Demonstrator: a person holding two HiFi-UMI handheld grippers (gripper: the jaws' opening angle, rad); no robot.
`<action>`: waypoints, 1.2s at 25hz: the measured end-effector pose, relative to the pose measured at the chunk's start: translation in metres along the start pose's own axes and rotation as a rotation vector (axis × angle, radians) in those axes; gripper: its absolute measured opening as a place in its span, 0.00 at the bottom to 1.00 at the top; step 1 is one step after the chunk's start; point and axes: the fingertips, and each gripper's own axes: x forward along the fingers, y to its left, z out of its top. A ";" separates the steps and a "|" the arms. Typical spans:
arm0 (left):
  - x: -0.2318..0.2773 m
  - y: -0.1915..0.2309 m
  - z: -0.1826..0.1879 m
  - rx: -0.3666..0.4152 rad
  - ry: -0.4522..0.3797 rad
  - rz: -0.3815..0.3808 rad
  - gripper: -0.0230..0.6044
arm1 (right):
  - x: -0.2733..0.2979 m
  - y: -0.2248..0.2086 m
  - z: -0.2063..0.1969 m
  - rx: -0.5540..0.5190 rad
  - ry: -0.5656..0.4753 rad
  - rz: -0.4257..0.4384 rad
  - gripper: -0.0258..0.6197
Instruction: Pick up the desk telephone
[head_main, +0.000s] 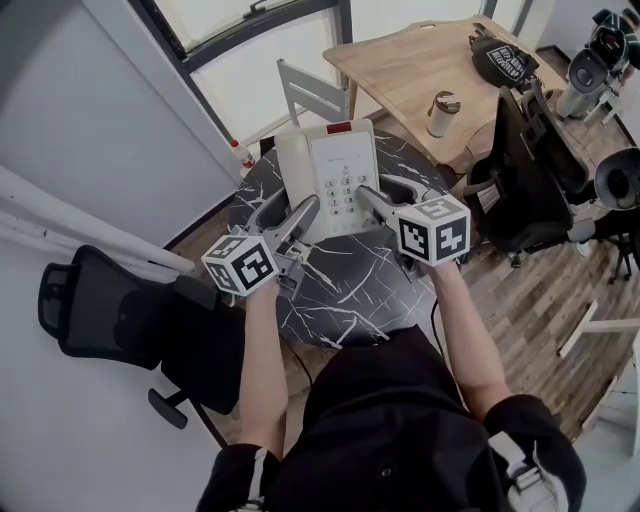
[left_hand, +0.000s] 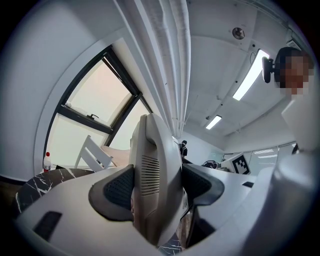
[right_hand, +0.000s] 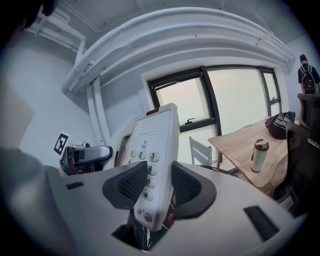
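Observation:
The white desk telephone (head_main: 330, 178), with a grey keypad and a red light at its far end, is held between both grippers over the round black marble table (head_main: 340, 285). My left gripper (head_main: 290, 212) is shut on the handset side. In the left gripper view its dark pads (left_hand: 119, 186) press the ribbed edge of the telephone (left_hand: 152, 170). My right gripper (head_main: 387, 193) is shut on the keypad side. In the right gripper view the pads (right_hand: 132, 184) clamp the telephone (right_hand: 156, 145) near the lowest key row. The phone's underside is hidden.
A black office chair (head_main: 105, 315) stands at the left, and another black chair (head_main: 530, 165) at the right. Behind the marble table are a white chair (head_main: 312, 92) and a wooden table (head_main: 420, 55) bearing a tumbler (head_main: 441, 113) and a black cap (head_main: 505, 62). Windows lie beyond.

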 end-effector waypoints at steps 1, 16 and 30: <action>0.000 -0.001 0.000 0.002 0.000 -0.001 0.54 | -0.001 0.000 0.001 -0.001 -0.001 0.000 0.31; 0.001 -0.003 -0.001 0.004 0.007 0.004 0.54 | -0.004 -0.002 0.001 -0.008 -0.003 0.003 0.30; 0.003 -0.006 -0.004 0.002 0.012 0.002 0.54 | -0.006 -0.004 0.001 -0.016 0.004 0.001 0.30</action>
